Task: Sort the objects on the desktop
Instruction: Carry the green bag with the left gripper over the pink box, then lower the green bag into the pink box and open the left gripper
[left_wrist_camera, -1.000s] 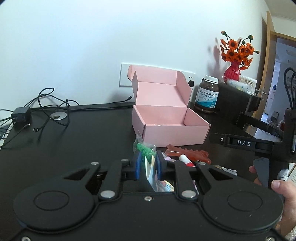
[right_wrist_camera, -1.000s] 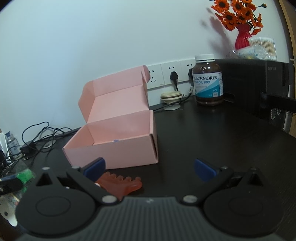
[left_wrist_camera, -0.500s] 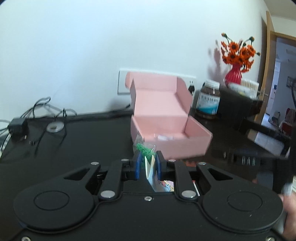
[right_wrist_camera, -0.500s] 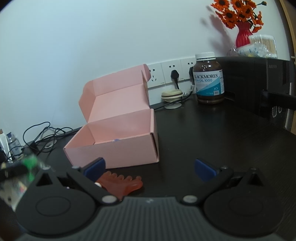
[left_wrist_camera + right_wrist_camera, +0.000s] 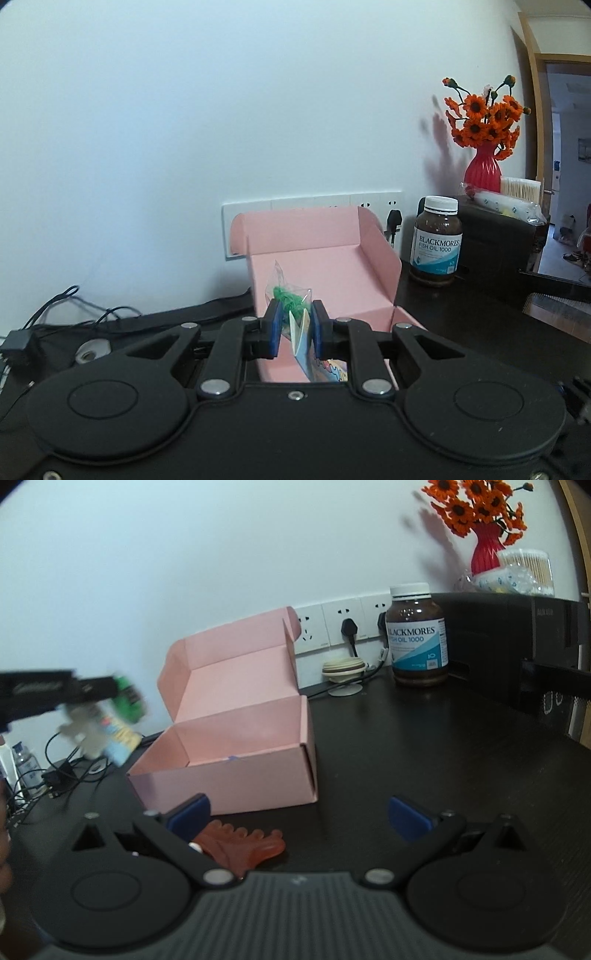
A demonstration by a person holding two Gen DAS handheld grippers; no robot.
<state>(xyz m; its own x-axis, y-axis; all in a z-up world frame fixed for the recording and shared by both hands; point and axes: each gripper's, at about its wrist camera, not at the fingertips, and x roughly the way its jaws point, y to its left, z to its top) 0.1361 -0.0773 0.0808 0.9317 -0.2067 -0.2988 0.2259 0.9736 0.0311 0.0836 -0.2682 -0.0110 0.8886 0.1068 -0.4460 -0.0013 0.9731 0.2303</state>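
Note:
My left gripper (image 5: 294, 317) is shut on a small clear packet (image 5: 290, 295) with green bits and a printed card, held in the air in front of the open pink box (image 5: 332, 258). In the right wrist view the same packet (image 5: 118, 716) shows blurred, above the table left of the pink box (image 5: 236, 775). My right gripper (image 5: 297, 818) is open and empty, low over the black table, just in front of the box. A red-brown hand-shaped scratcher (image 5: 240, 845) lies under its left finger.
A brown fish-oil bottle (image 5: 417, 642) stands right of the box, beside a black cabinet (image 5: 517, 646) with a red vase of orange flowers (image 5: 484, 520). Wall sockets with plugs (image 5: 349, 627) are behind. Cables and a charger (image 5: 14, 341) lie at the left.
My left gripper has lifted the packet off the table and carried it up and toward the pink box. The right gripper has stayed in place, open.

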